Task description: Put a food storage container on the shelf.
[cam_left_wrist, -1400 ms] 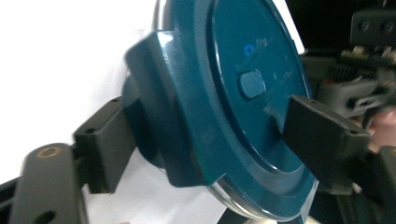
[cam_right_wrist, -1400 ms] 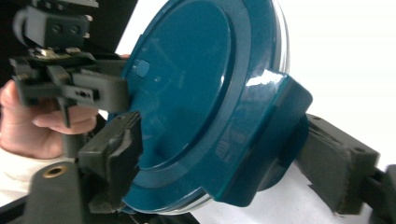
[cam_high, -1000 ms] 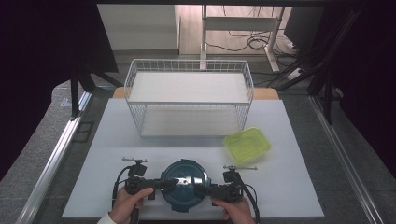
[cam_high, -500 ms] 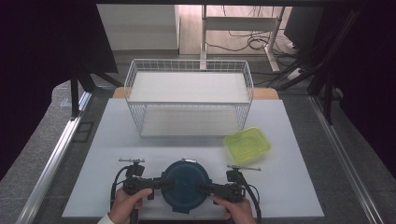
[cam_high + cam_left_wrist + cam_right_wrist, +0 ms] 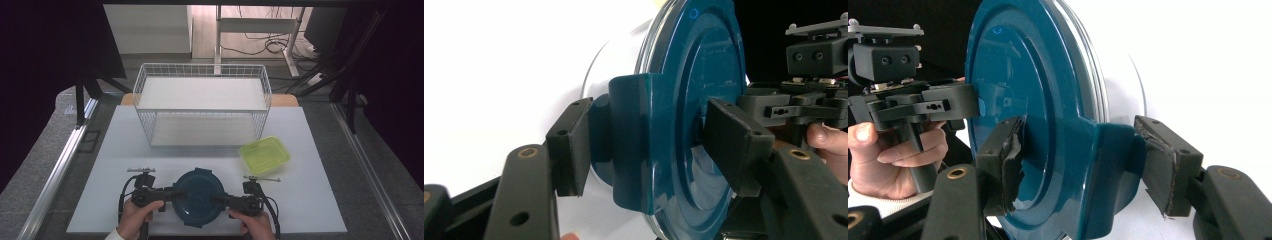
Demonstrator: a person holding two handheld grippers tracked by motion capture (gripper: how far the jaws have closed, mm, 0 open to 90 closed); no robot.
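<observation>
The room beyond the table is mostly lost in darkness on both sides of the high view; only a strip of floor with cables and desk legs is lit at the top. The person is cut off by the bottom edge, so just the hands and a white sleeve cuff show. The clear body of the round container sits hidden under its teal lid in the high view and appears only as a pale wall in the gripper views.

Since a second ago, both pairs of jaws have just been closing, each with a teal lid clip between them. The hands have kept roughly their places at the near edge.

The table is a plain white sheet on a grey floor, with a metal rail at its left. At the far middle stands a white wire basket, and just off its near right corner lies a yellow-green lid.

The container rests near the front edge, between the two grippers. The left gripper reaches in from its left side, the right gripper from its right. In each gripper view one pad lies against the lid's top face and the other just at the clip's outer side (whether they truly press, I cannot tell).
</observation>
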